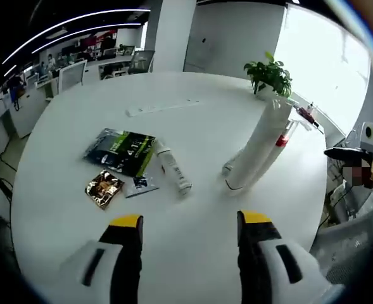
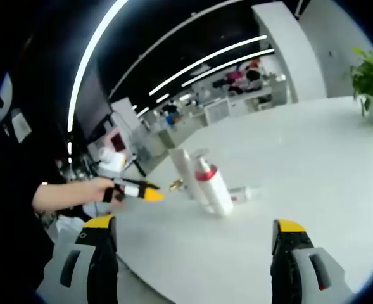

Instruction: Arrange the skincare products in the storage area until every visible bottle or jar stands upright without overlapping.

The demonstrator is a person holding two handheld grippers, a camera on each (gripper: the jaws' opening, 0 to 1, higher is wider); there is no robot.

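On the round white table (image 1: 192,266) a tall white tube (image 1: 257,151) stands on its cap. A white bottle with a red band (image 1: 285,135) stands close behind it. A small white bottle (image 1: 232,166) lies at their foot, and a slim white tube (image 1: 173,166) lies flat nearer the middle. My left gripper (image 1: 191,221) hovers open above the near table, short of all of them. In the right gripper view the tall tube (image 2: 182,170), the red-band bottle (image 2: 212,184) and the lying small bottle (image 2: 244,193) sit ahead of my open right gripper (image 2: 195,225). A hand holds the left gripper (image 2: 149,194) at the left.
A dark green packet (image 1: 121,151), a gold sachet (image 1: 104,188) and a small dark sachet (image 1: 140,184) lie left of the flat tube. A white power strip (image 1: 161,107) lies farther back. A potted plant (image 1: 270,76) stands at the far edge. The right gripper (image 1: 349,154) shows beyond the table's right edge.
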